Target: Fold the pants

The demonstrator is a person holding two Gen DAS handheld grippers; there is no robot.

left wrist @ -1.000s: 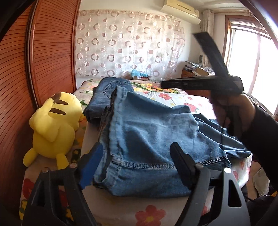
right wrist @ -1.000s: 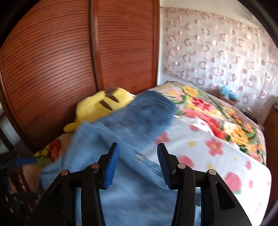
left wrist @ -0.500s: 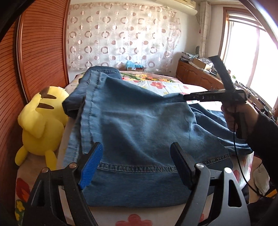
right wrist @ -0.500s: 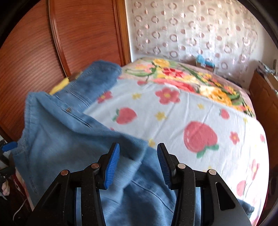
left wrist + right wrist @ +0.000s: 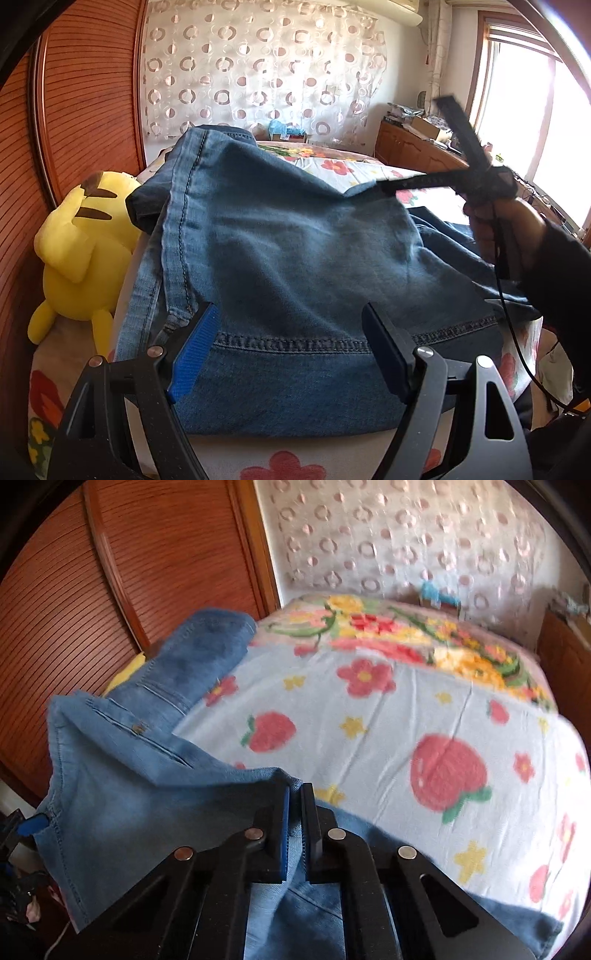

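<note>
Blue jeans (image 5: 277, 240) lie on the bed along its left side, the stitched hem nearest me and the far end bunched up. My left gripper (image 5: 290, 308) hovers open just above that hem, touching nothing. My right gripper (image 5: 295, 794) is shut on a raised fold at the jeans' (image 5: 129, 794) right edge, with denim pinched between its pads. In the left wrist view the right gripper (image 5: 380, 184) reaches in from the right, held by a hand in a dark sleeve (image 5: 554, 266), and lifts the cloth into a peak.
A yellow plush toy (image 5: 81, 251) lies left of the jeans against the wooden slatted doors (image 5: 85, 110). The floral bedsheet (image 5: 406, 720) spreads to the right. A low wooden cabinet (image 5: 413, 151) and a bright window (image 5: 554, 122) stand beyond the bed.
The right gripper came down onto the jeans' right edge and closed on a fold of denim. The left gripper sank a little toward the hem and stayed open.
</note>
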